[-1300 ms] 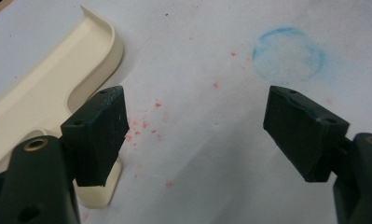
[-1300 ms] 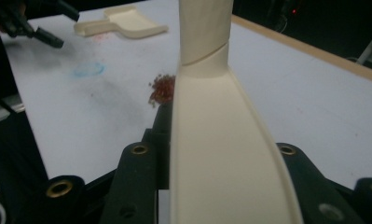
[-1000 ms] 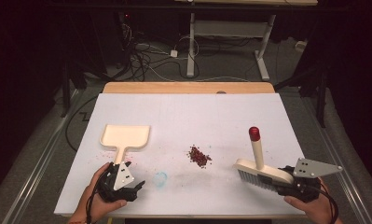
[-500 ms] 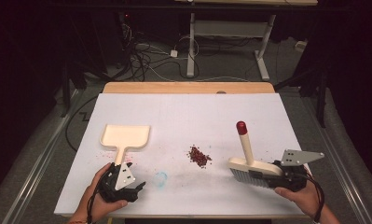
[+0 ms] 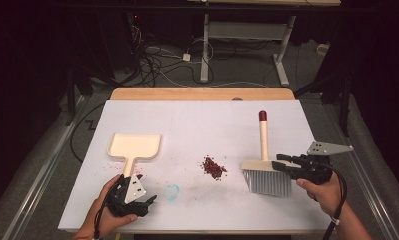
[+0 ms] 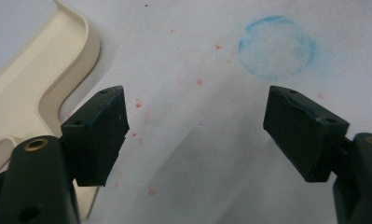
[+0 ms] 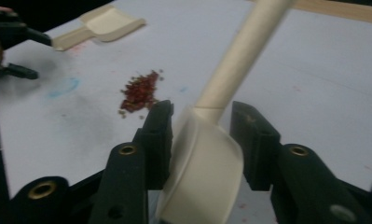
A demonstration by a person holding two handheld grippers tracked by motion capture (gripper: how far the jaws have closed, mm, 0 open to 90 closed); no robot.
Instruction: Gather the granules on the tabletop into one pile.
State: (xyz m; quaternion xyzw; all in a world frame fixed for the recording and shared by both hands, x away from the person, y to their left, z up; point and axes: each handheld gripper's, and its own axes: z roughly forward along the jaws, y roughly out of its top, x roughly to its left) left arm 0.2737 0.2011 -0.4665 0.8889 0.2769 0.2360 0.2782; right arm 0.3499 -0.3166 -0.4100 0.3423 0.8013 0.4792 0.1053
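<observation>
A cream dustpan (image 5: 135, 146) lies at the left of the white table (image 5: 197, 125), and its handle edge (image 6: 30, 88) runs beside my left jaw. My left gripper (image 5: 146, 190) sits low near that handle, open, with only bare table between its jaws (image 6: 195, 126). A small pile of red crumbs (image 5: 213, 167) lies mid-table. Right of it stands a cream brush (image 5: 267, 175) with grey bristles, its red-tipped handle leaning away. My right gripper (image 5: 283, 163) has the brush head (image 7: 207, 154) between its jaws. They have just been opening, and a slit shows at the right pad.
A faint blue circle (image 5: 172, 190) is drawn on the table by my left gripper. Small red specks dot the surface around it. A wooden strip (image 5: 202, 93) runs along the far edge. Cables and metal desk legs stand on the dark floor beyond.
My right hand has carried the brush leftward toward the crumbs, and the brush handle now points farther away. The left gripper has stayed put.
</observation>
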